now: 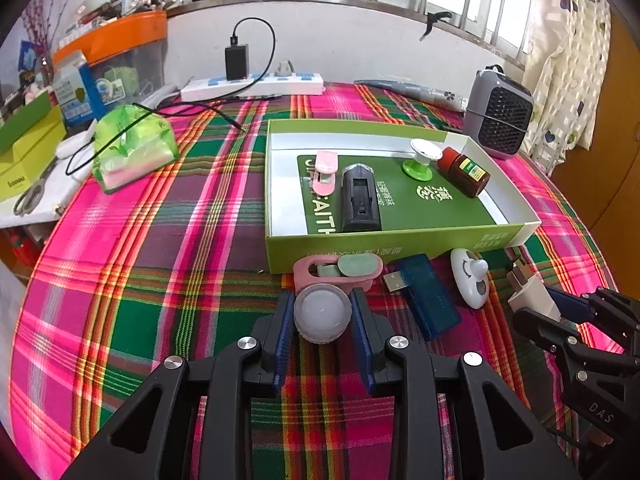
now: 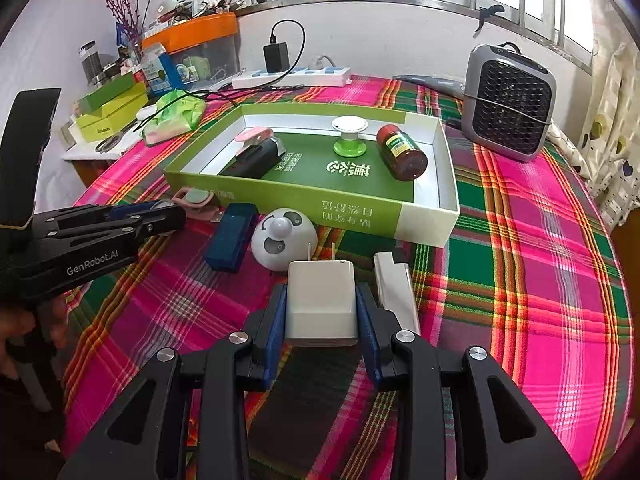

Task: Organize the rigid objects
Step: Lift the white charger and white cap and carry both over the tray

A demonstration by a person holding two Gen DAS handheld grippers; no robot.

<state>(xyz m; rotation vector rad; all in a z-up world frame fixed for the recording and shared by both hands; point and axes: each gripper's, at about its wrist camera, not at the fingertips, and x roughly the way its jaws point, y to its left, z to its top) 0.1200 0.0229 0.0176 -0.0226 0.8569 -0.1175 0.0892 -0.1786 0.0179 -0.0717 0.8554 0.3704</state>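
Note:
My left gripper (image 1: 322, 300) is shut on a round, frosted white cap (image 1: 323, 314) just above the plaid cloth, in front of the green tray (image 1: 400, 242). My right gripper (image 2: 321, 296) is shut on a white plug charger (image 2: 320, 304) with its prongs pointing toward the tray. The tray holds a pink clip (image 1: 326, 172), a black device (image 1: 360, 198), a green-and-white stand (image 1: 420, 160) and a brown bottle (image 1: 464, 172). Before the tray lie a pink clip with a green pad (image 1: 340, 270), a blue USB stick (image 1: 428, 296), a white round toy (image 1: 470, 280) and a silver bar (image 2: 394, 288).
A grey fan heater (image 2: 510, 104) stands right of the tray. A white power strip (image 1: 252, 84) with a black adapter lies by the wall. A green tissue pack (image 1: 134, 146), scissors (image 1: 30, 198) and boxes crowd the left side. A person's hand (image 2: 24, 332) shows at the far left.

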